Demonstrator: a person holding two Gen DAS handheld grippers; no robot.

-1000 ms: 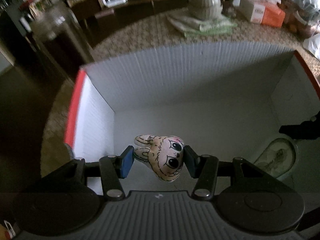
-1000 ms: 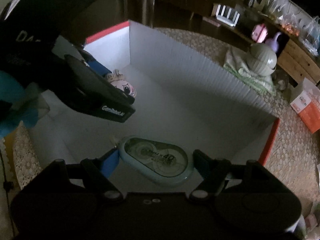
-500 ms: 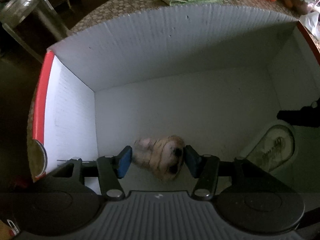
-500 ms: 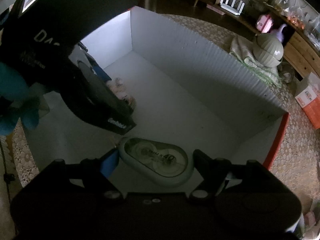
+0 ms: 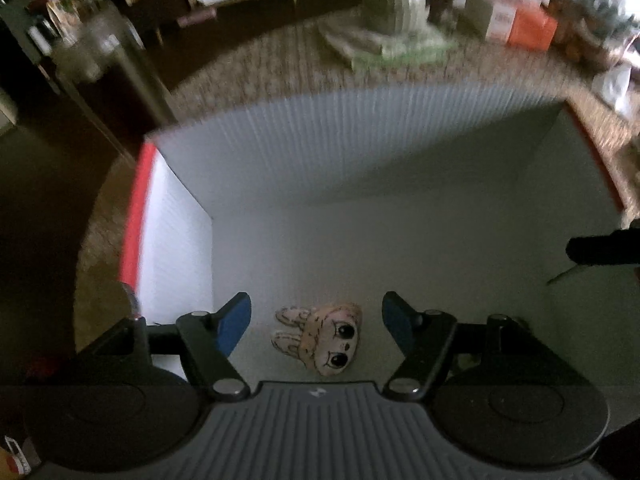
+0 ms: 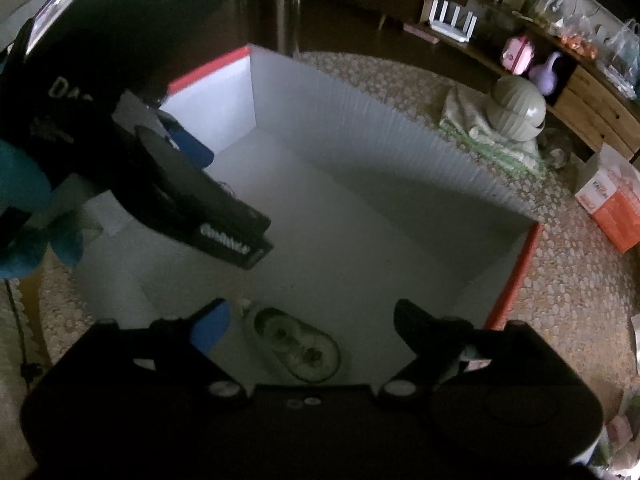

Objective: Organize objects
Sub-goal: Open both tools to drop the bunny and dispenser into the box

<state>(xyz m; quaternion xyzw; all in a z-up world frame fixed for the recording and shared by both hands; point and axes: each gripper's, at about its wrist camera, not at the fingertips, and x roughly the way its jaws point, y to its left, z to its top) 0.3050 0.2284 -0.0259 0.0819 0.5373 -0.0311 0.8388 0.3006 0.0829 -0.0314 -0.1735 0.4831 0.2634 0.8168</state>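
On the white floor of the corrugated plastic box with red end rims (image 5: 134, 216), we see the small pink plush rabbit head with big dark eyes (image 5: 322, 338) lying free, near the left end wall. A second ago the blue pads of our left hand-held gripper (image 5: 316, 322) pressed on it from both sides; now its jaws have just been opening, and there is a clear gap between the toy and each pad. So the toy is released, and it rests on the box floor by itself.

In the right wrist view, the pale green oval correction-tape dispenser (image 6: 298, 350) also lies on the box floor, towards the other end. Our right hand-held gripper (image 6: 310, 322) has just been opening its jaws further as well; they stand wide on both sides of the dispenser and do not touch it. Earlier the dispenser sat closer between the pads, with its printed face up; now we see it lower and darker, apart from both fingers.

We judge that both things are now delivered into the box, well apart from each other. Around the box, the desk with the pebble-pattern cover (image 6: 560, 280) carries a grey-green ribbed dome lid (image 6: 518, 110) on folded cloth and an orange and white carton (image 6: 612, 200). Probably the next step is to lift both hand-held grippers out and look for further things there.
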